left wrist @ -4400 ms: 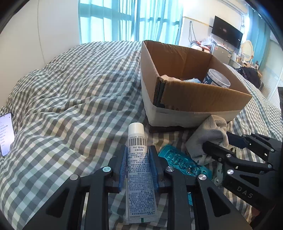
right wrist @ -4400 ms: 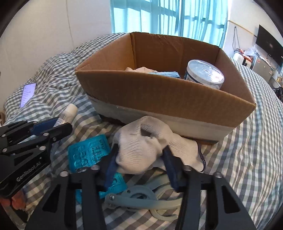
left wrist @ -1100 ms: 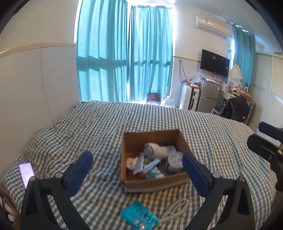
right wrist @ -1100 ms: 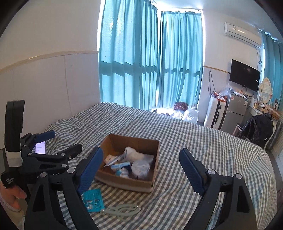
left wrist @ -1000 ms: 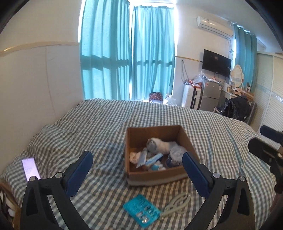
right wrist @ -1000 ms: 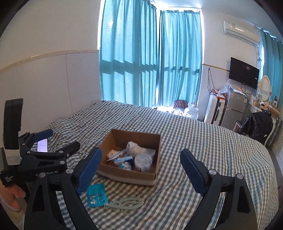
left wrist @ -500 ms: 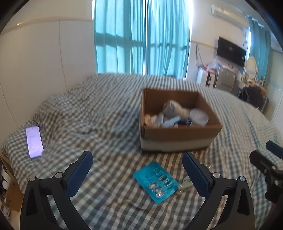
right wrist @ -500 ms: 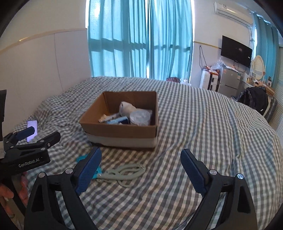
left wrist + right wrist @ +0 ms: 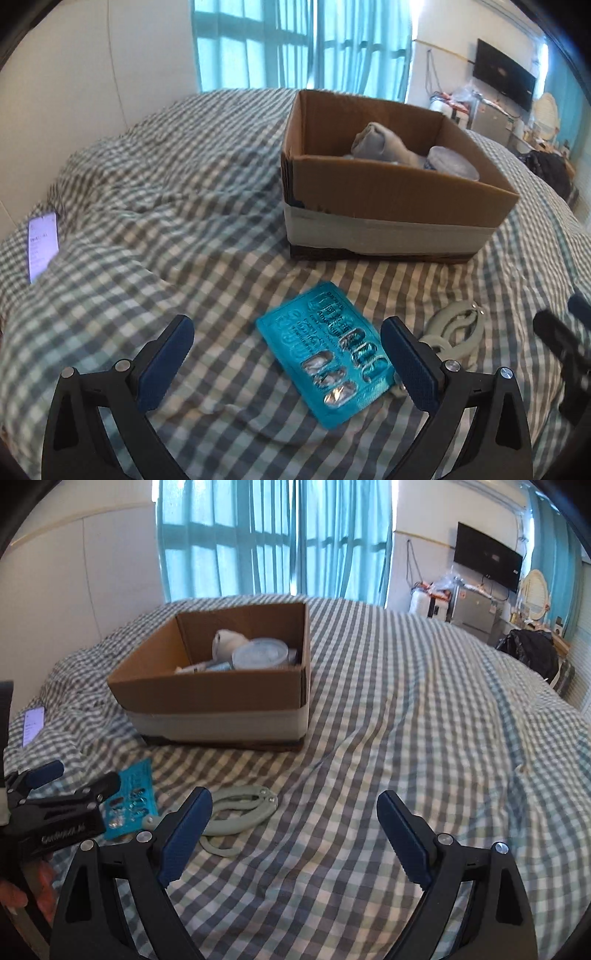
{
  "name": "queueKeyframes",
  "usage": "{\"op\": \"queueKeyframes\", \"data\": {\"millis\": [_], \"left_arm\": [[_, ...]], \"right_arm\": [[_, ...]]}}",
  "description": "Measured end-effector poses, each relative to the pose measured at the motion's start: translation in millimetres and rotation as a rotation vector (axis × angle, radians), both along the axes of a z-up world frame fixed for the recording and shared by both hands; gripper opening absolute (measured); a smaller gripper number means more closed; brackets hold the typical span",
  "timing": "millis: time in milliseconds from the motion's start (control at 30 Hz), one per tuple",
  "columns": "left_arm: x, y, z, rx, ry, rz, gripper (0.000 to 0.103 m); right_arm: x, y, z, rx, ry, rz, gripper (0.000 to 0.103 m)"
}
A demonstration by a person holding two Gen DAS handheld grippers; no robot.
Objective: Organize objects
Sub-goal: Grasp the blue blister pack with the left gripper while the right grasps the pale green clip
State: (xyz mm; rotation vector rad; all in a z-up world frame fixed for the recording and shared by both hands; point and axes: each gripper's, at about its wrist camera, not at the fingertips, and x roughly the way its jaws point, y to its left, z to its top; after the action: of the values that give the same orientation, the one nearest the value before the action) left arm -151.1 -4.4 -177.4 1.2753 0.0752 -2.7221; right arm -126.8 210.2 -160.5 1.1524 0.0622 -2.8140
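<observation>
A teal blister pack of pills (image 9: 328,349) lies on the checked bedspread, between the tips of my open, empty left gripper (image 9: 284,358). It also shows in the right wrist view (image 9: 131,799). A pale grey-green hand grip tool (image 9: 240,814) lies just right of the pack, also seen in the left wrist view (image 9: 456,332). My right gripper (image 9: 293,834) is open and empty, low over the bed, with the tool near its left finger. The cardboard box (image 9: 391,206) behind holds a rolled sock (image 9: 380,142), a round tub (image 9: 260,653) and tubes.
A lit phone (image 9: 42,243) lies on the bed at the far left. The bedspread is rumpled into folds left of the box. A TV, fridge and chair stand by the far wall at the right. The left gripper body (image 9: 55,812) shows at the right wrist view's left edge.
Both grippers, earlier shut on a tube and a sock that now lie in the box, have come down from high above the bed toward the blister pack and grip tool.
</observation>
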Motion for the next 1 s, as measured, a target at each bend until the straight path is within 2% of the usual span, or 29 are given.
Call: {"op": "queueKeyframes", "data": {"millis": [133,300,433,533,567,600,633,700,800,900,1000], "left_arm": [[-13.6,8.7,-17.5,-0.007,-0.038,0.008,0.103],[-29.5,20.0,-41.7,-0.027,-0.155,-0.032,0.103],[-29.2,17.4,-49.3,0.025,-0.174,-0.083,0.099],[-22.3,16.3,-45.1,0.059,-0.166,-0.137,0.076],[-19.1,17.0,-42.4,0.057,-0.160,-0.156,0.064],[-15.0,17.1,-39.0,0.047,-0.153,-0.171,0.047],[-11.7,16.3,-35.8,0.038,-0.145,-0.178,0.041],[-4.8,8.6,-28.3,0.053,-0.126,-0.189,0.020],[2.7,-10.7,-19.2,0.117,-0.106,-0.177,0.007],[6.7,-24.7,-13.1,0.122,-0.085,-0.165,0.007],[12.4,-33.9,-9.3,0.154,-0.068,-0.169,0.007]], "right_arm": [[-5.2,-0.5,-13.8,0.000,-0.018,0.014,0.091],[-10.3,-1.1,-23.1,-0.017,-0.051,0.015,0.091],[-10.5,-3.8,-27.5,-0.007,-0.071,0.011,0.091],[-8.6,-8.7,-34.0,0.001,-0.104,0.019,0.091],[-8.1,-10.7,-34.3,-0.003,-0.110,0.019,0.091],[-6.8,-13.5,-34.0,-0.007,-0.114,0.020,0.091],[-6.0,-17.4,-33.3,-0.015,-0.121,0.026,0.091],[-5.5,-24.0,-32.3,-0.040,-0.138,0.037,0.091],[-4.9,-40.4,-30.5,-0.043,-0.147,0.051,0.091],[-13.3,-59.2,-39.0,-0.021,-0.202,0.054,0.091],[-26.1,-64.8,-49.0,-0.056,-0.266,0.028,0.091]]}}
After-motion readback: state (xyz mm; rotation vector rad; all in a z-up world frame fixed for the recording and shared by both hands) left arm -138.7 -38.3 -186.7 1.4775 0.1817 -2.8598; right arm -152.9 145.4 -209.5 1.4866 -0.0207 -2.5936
